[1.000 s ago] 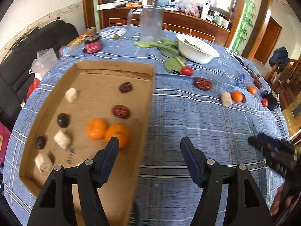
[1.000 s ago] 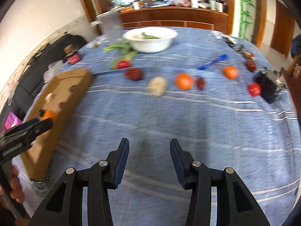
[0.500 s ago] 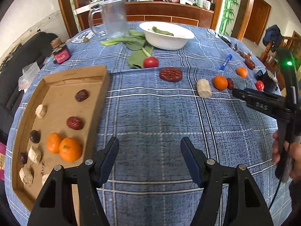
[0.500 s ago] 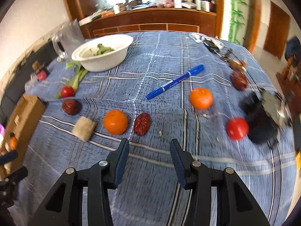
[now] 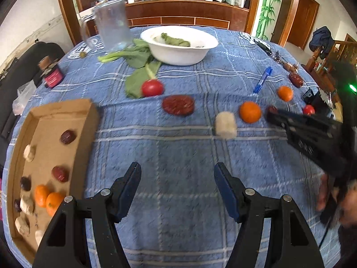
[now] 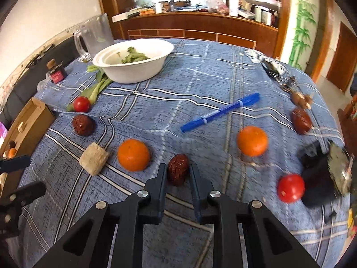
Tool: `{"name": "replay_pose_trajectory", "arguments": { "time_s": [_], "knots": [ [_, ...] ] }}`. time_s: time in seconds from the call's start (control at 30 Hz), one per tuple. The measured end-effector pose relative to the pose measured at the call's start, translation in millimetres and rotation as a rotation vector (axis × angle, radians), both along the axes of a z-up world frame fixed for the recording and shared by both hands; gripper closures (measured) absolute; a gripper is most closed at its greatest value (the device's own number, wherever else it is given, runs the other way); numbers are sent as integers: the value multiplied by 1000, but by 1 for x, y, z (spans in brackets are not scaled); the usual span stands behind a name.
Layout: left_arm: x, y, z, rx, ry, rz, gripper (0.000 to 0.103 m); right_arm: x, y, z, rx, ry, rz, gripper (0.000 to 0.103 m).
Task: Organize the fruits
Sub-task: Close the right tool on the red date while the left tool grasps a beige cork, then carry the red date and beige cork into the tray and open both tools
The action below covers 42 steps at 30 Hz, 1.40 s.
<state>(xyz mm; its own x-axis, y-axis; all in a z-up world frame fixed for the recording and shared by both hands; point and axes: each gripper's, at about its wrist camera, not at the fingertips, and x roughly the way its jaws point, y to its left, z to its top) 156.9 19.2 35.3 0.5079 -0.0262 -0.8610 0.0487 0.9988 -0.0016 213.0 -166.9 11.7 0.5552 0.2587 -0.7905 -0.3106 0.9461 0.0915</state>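
My right gripper (image 6: 178, 174) is low over the blue checked cloth, its jaws closing with both pads against a wrinkled red date (image 6: 178, 168). An orange (image 6: 133, 155) and a beige block (image 6: 93, 162) lie to the left of the date. A second orange (image 6: 252, 140) and a tomato (image 6: 290, 187) lie to its right. My left gripper (image 5: 177, 175) hangs open over bare cloth with nothing between its fingers. To its left, a cardboard tray (image 5: 67, 109) holds two oranges (image 5: 48, 197), several dates and beige pieces.
A white bowl (image 6: 133, 60) with greens, a clear jug (image 6: 96, 35) and leafy stalks sit at the back. A blue pen (image 6: 221, 111), another date (image 6: 301, 120), a black object (image 6: 319, 178) and keys lie on the right. One large date (image 5: 178, 105) and a tomato (image 5: 152, 87) lie mid-table.
My left gripper has swung right, off the tray to over bare cloth. My right gripper has travelled right to the row of fruit, dropped and closed its jaws around the red date.
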Motion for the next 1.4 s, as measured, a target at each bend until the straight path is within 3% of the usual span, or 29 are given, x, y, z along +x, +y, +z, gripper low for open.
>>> {"name": "replay_pose_trajectory", "arguments": {
  "time_s": [0.13, 0.47, 0.5, 0.57, 0.67, 0.93, 1.1, 1.4],
  "knots": [
    [18, -15, -5, -40, 3, -19, 36, -15, -16, 8, 61, 3, -29, 82],
    [55, -42, -27, -89, 31, -31, 39, -38, -33, 16, 95, 12, -52, 82],
    [55, -42, -26, -81, 8, -30, 56, -39, -34, 16, 96, 13, -58, 82],
    [54, -40, -26, -82, 0, -44, 73, -42, -36, 17, 100, 11, -65, 82],
    [51, -30, -24, -144, 15, -48, 76, -47, -35, 19, 92, 8, -71, 82],
    [4, -8, -17, -155, 17, -74, 76, -72, -27, 27, 111, 2, -92, 82],
    [-37, 10, -9, -204, 12, -94, 76, -93, -16, 33, 100, -9, -93, 82],
    [-93, 40, 7, -241, -1, -103, 76, -140, 12, 23, 92, 25, -84, 82]
  ]
}}
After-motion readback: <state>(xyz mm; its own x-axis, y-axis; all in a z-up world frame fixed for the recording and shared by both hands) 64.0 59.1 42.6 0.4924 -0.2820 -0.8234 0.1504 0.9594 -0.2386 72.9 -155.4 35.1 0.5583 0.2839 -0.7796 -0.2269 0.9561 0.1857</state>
